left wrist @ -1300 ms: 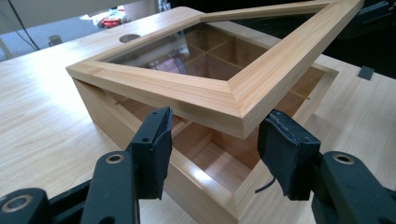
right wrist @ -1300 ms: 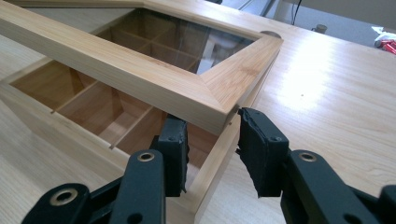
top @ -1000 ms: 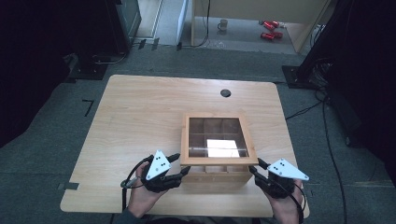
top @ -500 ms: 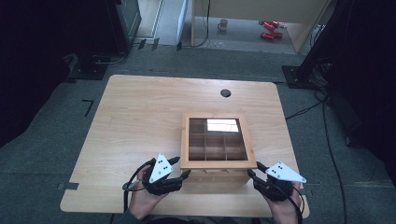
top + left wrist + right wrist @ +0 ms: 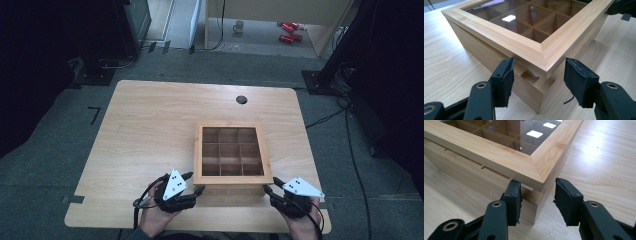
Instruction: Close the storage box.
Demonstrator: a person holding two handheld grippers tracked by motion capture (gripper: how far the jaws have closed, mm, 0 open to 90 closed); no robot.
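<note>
A wooden box point(image 5: 232, 180) with a glass lid over a grid of empty compartments point(image 5: 231, 151) sits on the table's near right part. My left gripper point(image 5: 196, 182) is open at the box's near left corner. In the left gripper view the left gripper point(image 5: 539, 80) straddles that corner just under the overhanging lid frame point(image 5: 524, 47), its pads point(image 5: 506, 80) apart from the wood. My right gripper point(image 5: 270, 185) is open at the near right corner. In the right gripper view the right gripper point(image 5: 537, 200) has its left pad point(image 5: 514, 200) tucked under the lid edge point(image 5: 499, 162).
The light wooden table point(image 5: 150, 130) has a round cable hole point(image 5: 241, 99) near its far edge. Its front edge lies just below both hands. Dark equipment stands on the floor to the left and right, and a mug point(image 5: 239, 25) and red items point(image 5: 287, 27) lie farther back.
The bright reflection on the glass moved from the near row to the far row, then vanished. Both hands shifted slightly along the box's near corners.
</note>
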